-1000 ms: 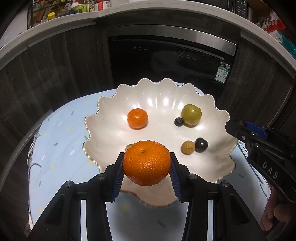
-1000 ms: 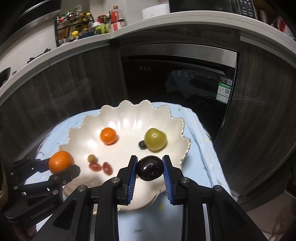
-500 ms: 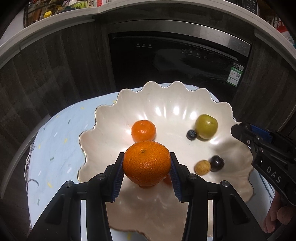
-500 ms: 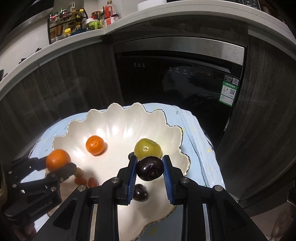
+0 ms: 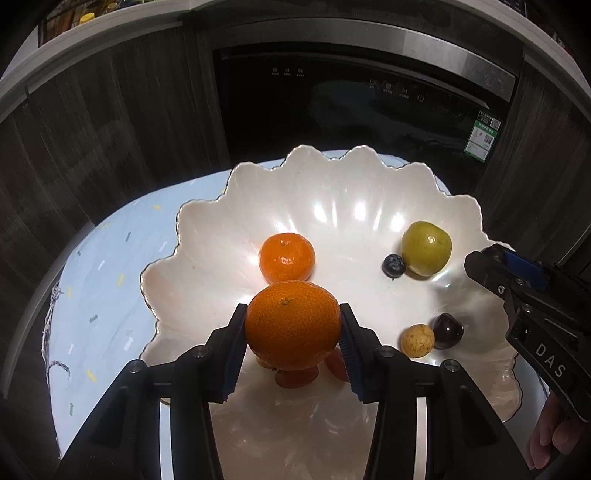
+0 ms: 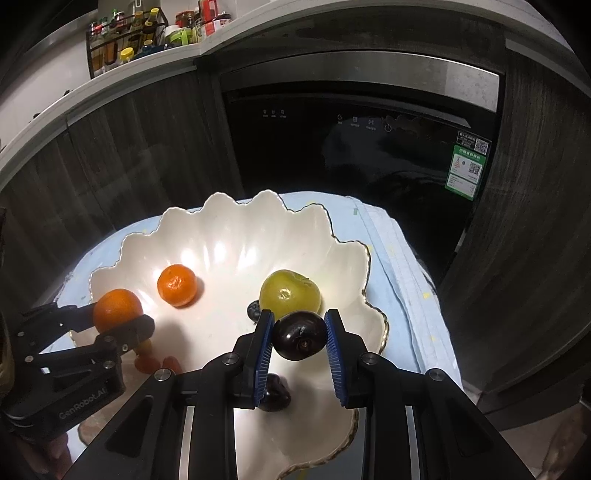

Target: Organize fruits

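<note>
My left gripper (image 5: pixel 293 323) holds a large orange (image 5: pixel 291 332) low over the near side of the white scalloped bowl (image 5: pixel 207 236), just above small red fruits (image 5: pixel 295 376). Its jaws are opening, but the pads still touch the orange. My right gripper (image 6: pixel 300 334) is shut on a dark cherry (image 6: pixel 300 341) above the bowl's right side. In the bowl lie a smaller orange (image 5: pixel 287 257), a green fruit (image 5: pixel 426 248), a blueberry (image 5: pixel 393 264), another dark cherry (image 5: pixel 447 330) and a small yellow fruit (image 5: pixel 417 340).
The bowl rests on a light blue cloth (image 5: pixel 103 280) over a small table. Behind it stand dark wood cabinets and a black built-in appliance (image 6: pixel 351 140). A rack of bottles (image 6: pixel 140 33) sits on the counter above. A hand (image 5: pixel 546 439) shows under the right gripper.
Both grippers have come forward and down over the bowl, each with its fruit. The large orange now hangs just above the small red fruits.
</note>
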### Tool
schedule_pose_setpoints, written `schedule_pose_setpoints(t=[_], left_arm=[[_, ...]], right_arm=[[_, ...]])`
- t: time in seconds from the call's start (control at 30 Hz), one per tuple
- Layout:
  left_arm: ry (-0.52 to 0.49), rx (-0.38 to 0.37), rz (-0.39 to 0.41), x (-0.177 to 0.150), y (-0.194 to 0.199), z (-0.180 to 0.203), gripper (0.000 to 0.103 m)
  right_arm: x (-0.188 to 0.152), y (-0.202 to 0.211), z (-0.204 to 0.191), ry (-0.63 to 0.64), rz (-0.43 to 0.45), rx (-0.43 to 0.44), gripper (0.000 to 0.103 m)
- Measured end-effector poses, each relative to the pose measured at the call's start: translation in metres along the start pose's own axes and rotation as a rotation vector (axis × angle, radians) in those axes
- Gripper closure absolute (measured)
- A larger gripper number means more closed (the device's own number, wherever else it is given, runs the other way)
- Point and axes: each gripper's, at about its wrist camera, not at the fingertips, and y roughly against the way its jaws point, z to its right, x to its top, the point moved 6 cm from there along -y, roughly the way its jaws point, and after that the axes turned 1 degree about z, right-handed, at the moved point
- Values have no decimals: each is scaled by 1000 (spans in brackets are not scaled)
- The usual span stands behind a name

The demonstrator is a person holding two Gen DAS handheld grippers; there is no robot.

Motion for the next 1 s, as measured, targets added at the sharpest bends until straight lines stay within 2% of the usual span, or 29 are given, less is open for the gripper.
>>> schedule_pose_setpoints(t=[0.03, 0.07, 0.1, 0.13, 0.2, 0.27, 0.4, 0.53, 1.0], left_arm=[[3, 5, 9, 1, 2, 0, 35], [6, 15, 28, 2, 5, -1, 30], [6, 23, 48, 4, 9, -2, 26], [2, 24, 52, 5, 11, -1, 26], [-8, 24, 48, 6, 14, 1, 26], [-12, 29, 54, 7, 18, 1, 26], [1, 39, 66, 7, 26, -2, 16], [10, 44, 69, 6, 35, -3, 15], [49, 79, 145, -2, 96, -11, 7]], right_arm=[[0, 0, 0, 1, -2, -1, 71], [0, 0, 1, 2, -5, -4, 68], [1, 1, 1, 2, -4, -7, 57], [1, 3, 2, 0, 3, -10, 45], [3, 8, 5, -8, 25, -18, 37], [5, 11, 5, -9, 35, -21, 36], [5, 16, 7, -16, 39, -27, 31], [6, 25, 7, -20, 55, -31, 27], [10, 80, -9, 13, 124, -31, 26]])
